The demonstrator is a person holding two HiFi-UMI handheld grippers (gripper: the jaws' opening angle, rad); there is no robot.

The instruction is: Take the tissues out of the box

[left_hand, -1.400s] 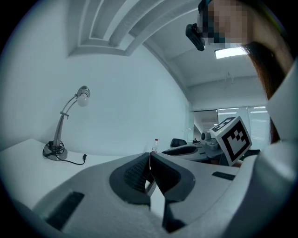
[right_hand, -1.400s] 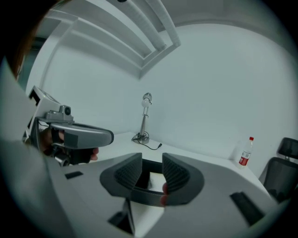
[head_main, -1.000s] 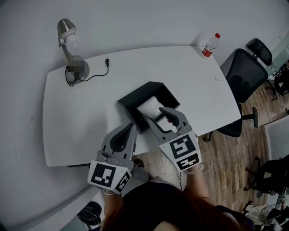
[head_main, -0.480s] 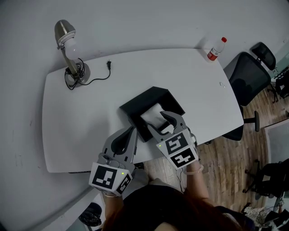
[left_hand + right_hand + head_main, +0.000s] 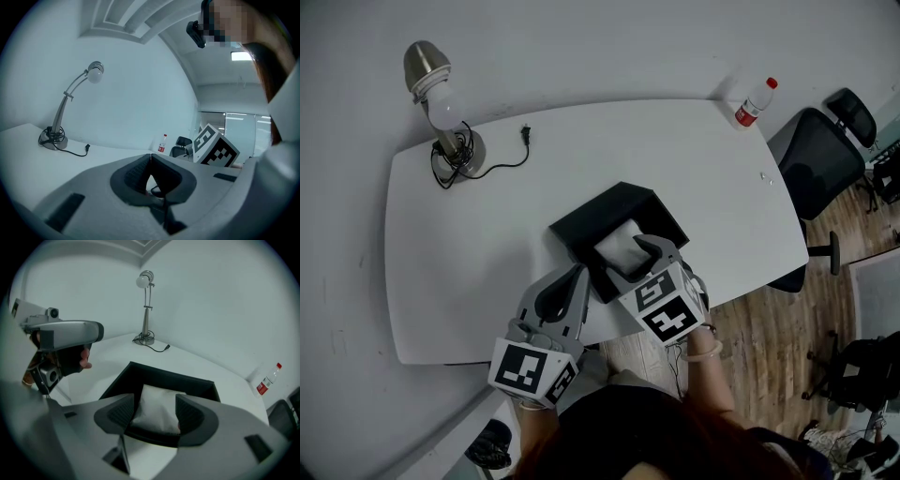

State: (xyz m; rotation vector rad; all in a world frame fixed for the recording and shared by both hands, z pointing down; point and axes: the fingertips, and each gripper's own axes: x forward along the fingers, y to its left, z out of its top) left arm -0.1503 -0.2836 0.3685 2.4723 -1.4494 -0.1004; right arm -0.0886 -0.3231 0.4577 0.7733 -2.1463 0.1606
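White table (image 5: 487, 216) carries the black box (image 5: 586, 216) near your edge, within easy reach. The tissues (image 5: 623, 246) lie inside it, not yet lifted. Your right gripper (image 5: 154, 413) tilts down, its jaws just opened wide to straddle the pack, pinching nothing. Your left gripper (image 5: 150, 161) hangs beside the box, clenched and empty.

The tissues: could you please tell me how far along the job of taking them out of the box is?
Done: nothing yet; the tissues lie in the box. In hand: the right gripper hangs over them; its jaws have just been opening and frame the tissues without pressing. The left gripper is shut, empty. Left: grip and lift them out.
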